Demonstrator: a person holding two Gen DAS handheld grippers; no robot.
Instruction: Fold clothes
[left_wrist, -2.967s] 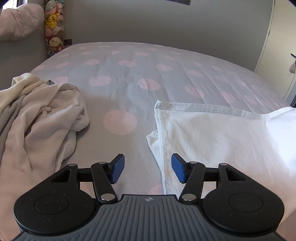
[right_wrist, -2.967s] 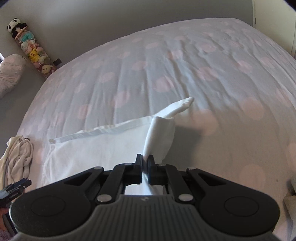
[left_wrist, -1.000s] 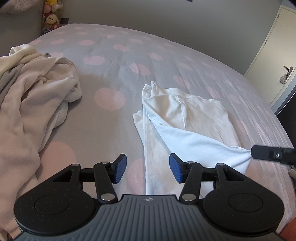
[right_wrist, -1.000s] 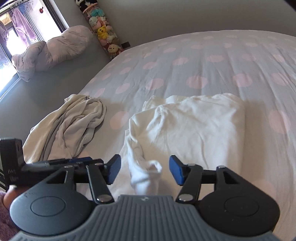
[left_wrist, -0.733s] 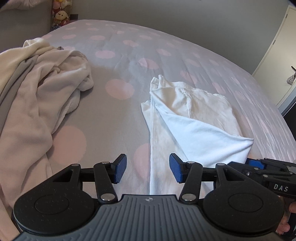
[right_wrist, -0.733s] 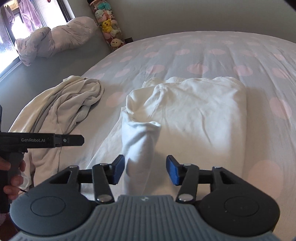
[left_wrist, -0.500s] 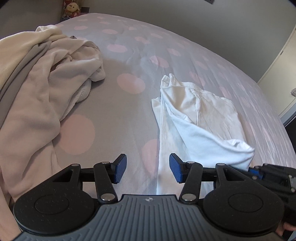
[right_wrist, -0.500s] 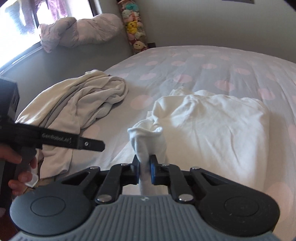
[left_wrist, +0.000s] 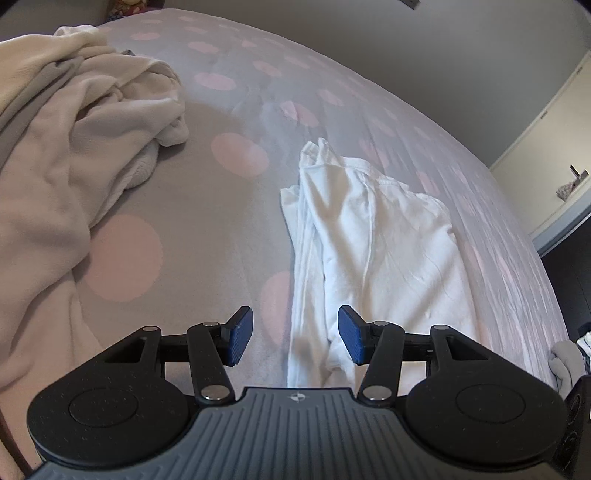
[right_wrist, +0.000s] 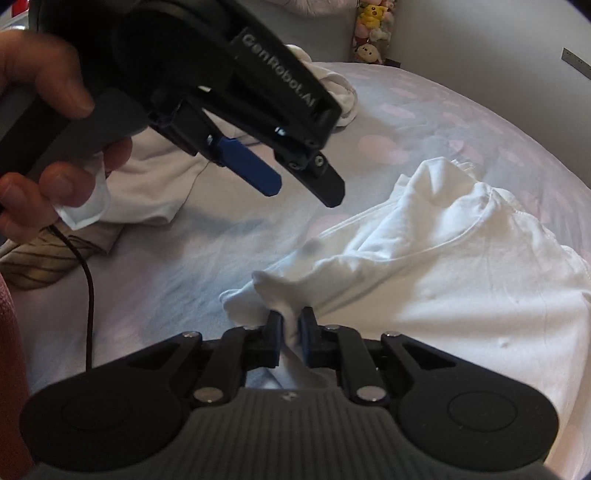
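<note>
The right claw (right_wrist: 290, 334) is clamped on a bunched corner of the crumpled white cotton garment (right_wrist: 436, 266), which lies on the grey bed sheet with pink dots (left_wrist: 207, 206). The left claw (left_wrist: 295, 335) hangs spread wide above the garment's near edge, holding nothing. Farther left lies a heaped cream fleece garment (left_wrist: 66, 147).

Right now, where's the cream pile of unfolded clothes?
In the left wrist view, the cream pile lies on the bed's left side, apart from the white shirt to its right.
</note>
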